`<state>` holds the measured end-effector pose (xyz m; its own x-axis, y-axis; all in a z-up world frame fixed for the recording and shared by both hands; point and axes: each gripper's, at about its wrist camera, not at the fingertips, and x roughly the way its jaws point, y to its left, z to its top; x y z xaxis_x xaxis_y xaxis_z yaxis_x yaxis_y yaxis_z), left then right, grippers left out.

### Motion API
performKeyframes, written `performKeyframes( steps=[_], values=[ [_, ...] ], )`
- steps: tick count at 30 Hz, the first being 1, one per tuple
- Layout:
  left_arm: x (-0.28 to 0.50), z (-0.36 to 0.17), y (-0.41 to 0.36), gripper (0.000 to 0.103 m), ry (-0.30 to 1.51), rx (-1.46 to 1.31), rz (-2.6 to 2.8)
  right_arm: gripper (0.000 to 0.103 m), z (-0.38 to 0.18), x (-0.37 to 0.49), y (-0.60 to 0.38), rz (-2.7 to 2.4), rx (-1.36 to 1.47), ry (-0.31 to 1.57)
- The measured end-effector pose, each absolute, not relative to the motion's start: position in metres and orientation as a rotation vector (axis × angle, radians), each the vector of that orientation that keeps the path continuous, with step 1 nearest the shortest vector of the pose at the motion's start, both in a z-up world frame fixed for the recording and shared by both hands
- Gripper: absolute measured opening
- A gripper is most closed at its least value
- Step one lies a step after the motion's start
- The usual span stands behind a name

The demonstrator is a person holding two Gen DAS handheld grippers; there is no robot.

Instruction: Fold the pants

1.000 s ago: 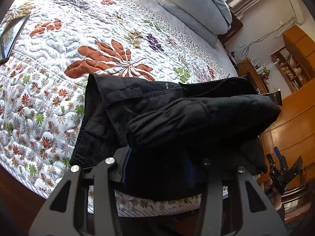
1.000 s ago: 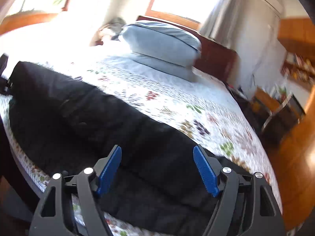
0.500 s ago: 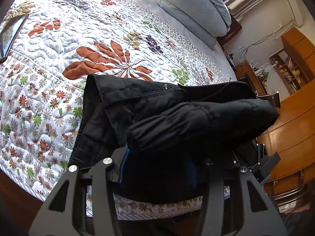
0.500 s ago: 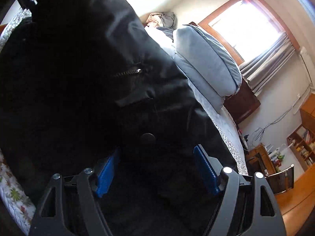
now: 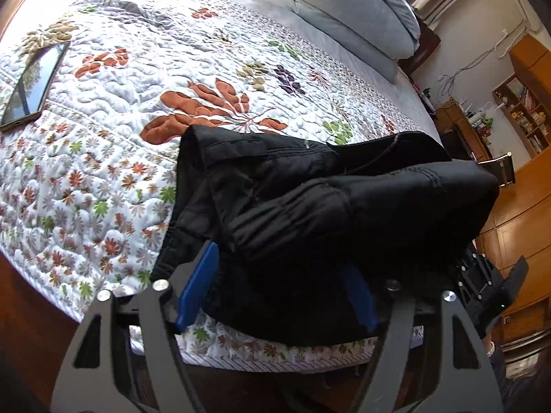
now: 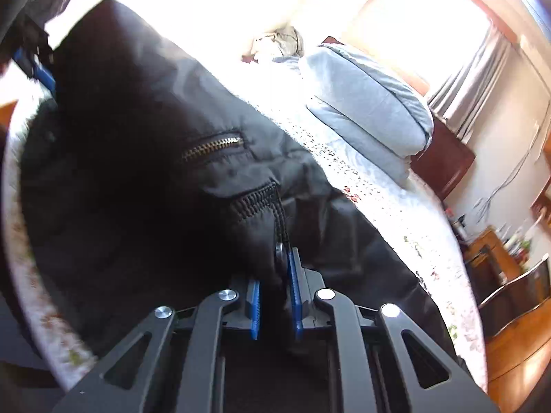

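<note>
You are partway through a fold: the one pair of black pants (image 5: 310, 206) lies bunched near the foot edge of the bed (image 5: 137, 103), one part doubled over another, and you hold it at two places. Your right gripper (image 6: 273, 296) is pinched nearly closed on a fold of the fabric beside a zipper pocket (image 6: 213, 146), its two blue pads with cloth squeezed between them. Your left gripper (image 5: 275, 289) stands wide, its two blue pads on either side of the thick bundle; whether they press the cloth or merely straddle it, you cannot tell.

The next move likely calls for carrying the held edge across and laying it flat over the rest, keeping the layers aligned so the bundle does not slide off the bed edge.

Count: one pair of pants, two grippers, one phone (image 5: 32, 84) lying on the quilt well away, and a stack of two pillows (image 5: 351, 10) at the head.
</note>
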<state>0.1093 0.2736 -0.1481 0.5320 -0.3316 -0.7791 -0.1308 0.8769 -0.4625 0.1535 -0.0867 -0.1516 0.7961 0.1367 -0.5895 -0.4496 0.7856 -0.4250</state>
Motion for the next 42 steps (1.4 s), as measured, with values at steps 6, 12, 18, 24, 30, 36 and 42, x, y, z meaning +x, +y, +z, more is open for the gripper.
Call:
performKeyframes(
  steps=[6, 12, 18, 24, 30, 36, 42],
  values=[
    [0.074, -0.131, 0.289, 0.079, 1.005, -0.567, -0.058, 0.014, -0.15, 0.117, -0.105, 0.463, -0.621, 0.669],
    [0.049, -0.145, 0.271, 0.089, 1.104, -0.699, -0.119, 0.014, -0.187, 0.101, -0.092, 0.493, -0.696, 0.757],
    [0.05, -0.177, 0.235, 0.089, 1.189, -0.785, -0.171, 0.014, -0.188, 0.132, -0.087, 0.489, -0.637, 0.805],
    [0.097, -0.189, 0.216, 0.089, 1.212, -0.734, -0.121, 0.014, -0.191, 0.152, -0.085, 0.474, -0.57, 0.836],
    [0.134, -0.199, 0.205, 0.089, 1.27, -0.65, -0.055, 0.026, -0.191, 0.144, -0.083, 0.487, -0.544, 0.855],
    [0.125, -0.184, 0.183, 0.089, 1.282, -0.513, -0.03, 0.057, -0.161, 0.125, -0.125, 0.498, -0.4, 0.882],
    [0.101, -0.151, 0.162, 0.089, 1.295, -0.333, -0.021, 0.06, -0.102, 0.102, -0.285, 0.213, 0.119, 0.818]
  ],
)
